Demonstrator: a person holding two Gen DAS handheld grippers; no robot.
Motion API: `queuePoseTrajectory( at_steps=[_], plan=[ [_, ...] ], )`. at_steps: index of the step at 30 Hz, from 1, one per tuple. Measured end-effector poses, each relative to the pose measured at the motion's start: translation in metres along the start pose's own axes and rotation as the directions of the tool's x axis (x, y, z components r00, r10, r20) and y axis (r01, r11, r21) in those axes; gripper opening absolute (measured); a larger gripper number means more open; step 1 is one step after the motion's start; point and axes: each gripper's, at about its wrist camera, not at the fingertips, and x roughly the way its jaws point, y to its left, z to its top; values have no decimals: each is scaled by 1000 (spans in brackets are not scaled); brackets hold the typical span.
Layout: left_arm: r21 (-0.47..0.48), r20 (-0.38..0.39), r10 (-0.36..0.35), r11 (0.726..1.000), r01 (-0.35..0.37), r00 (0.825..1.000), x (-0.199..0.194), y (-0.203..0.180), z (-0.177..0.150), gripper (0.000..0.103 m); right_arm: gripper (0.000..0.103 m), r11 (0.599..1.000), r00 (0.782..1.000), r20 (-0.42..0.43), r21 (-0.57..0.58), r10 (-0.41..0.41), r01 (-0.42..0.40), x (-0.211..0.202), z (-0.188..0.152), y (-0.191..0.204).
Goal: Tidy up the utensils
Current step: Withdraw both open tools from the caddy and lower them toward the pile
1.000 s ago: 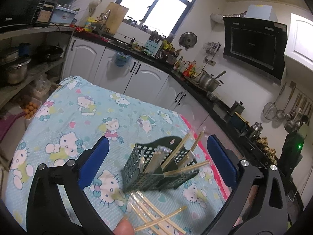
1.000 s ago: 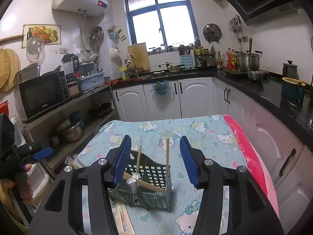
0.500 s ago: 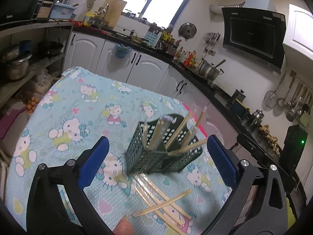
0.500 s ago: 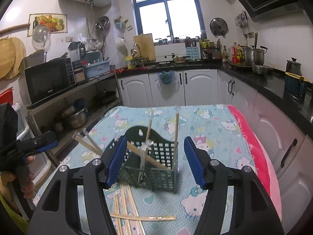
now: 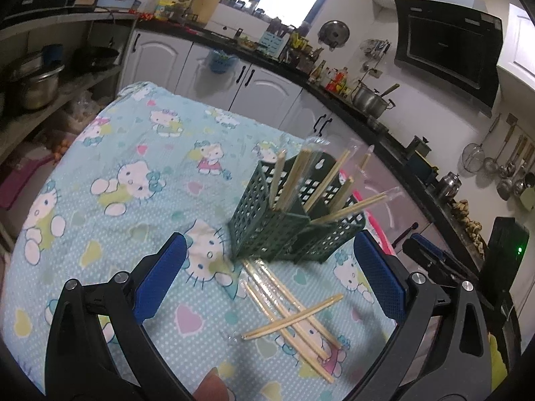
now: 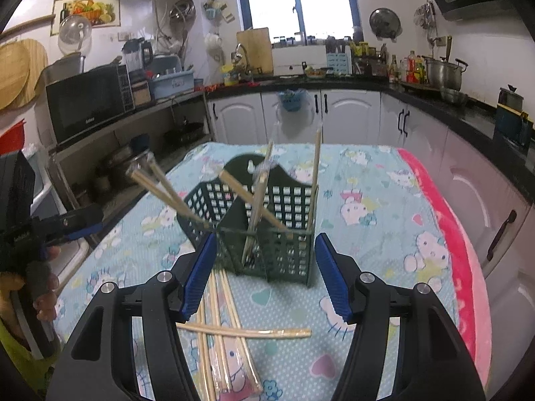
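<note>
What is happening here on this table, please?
A person with a handheld gripper in each hand is sorting chopsticks into a dark green utensil basket on the table with the cartoon-cat cloth. Several chopsticks already stand leaning in the basket. A few loose chopsticks lie on the cloth in front of it, one crossing the others. The left gripper and the right gripper both have their jaws open and hold nothing.

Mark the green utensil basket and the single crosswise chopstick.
green utensil basket (image 6: 284, 254), right wrist view, front mesh wall.
crosswise chopstick (image 6: 260, 331), right wrist view, mid-shaft, lying across the other loose chopsticks.
</note>
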Motion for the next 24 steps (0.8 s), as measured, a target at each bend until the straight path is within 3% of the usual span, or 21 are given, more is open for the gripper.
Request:
queuePoseTrajectory(
  at_steps=[13,24],
  plan=[
    [-35,-71,4,999,-6,997,15,13,-16,92,59,999,997,-82,-45,12,-15,12,-24,7],
    [-77,-172,-32,997,19,985,38,17,-33,61,59,999,990,-143,-44,-4,-2,19,-45,-1]
  ],
)
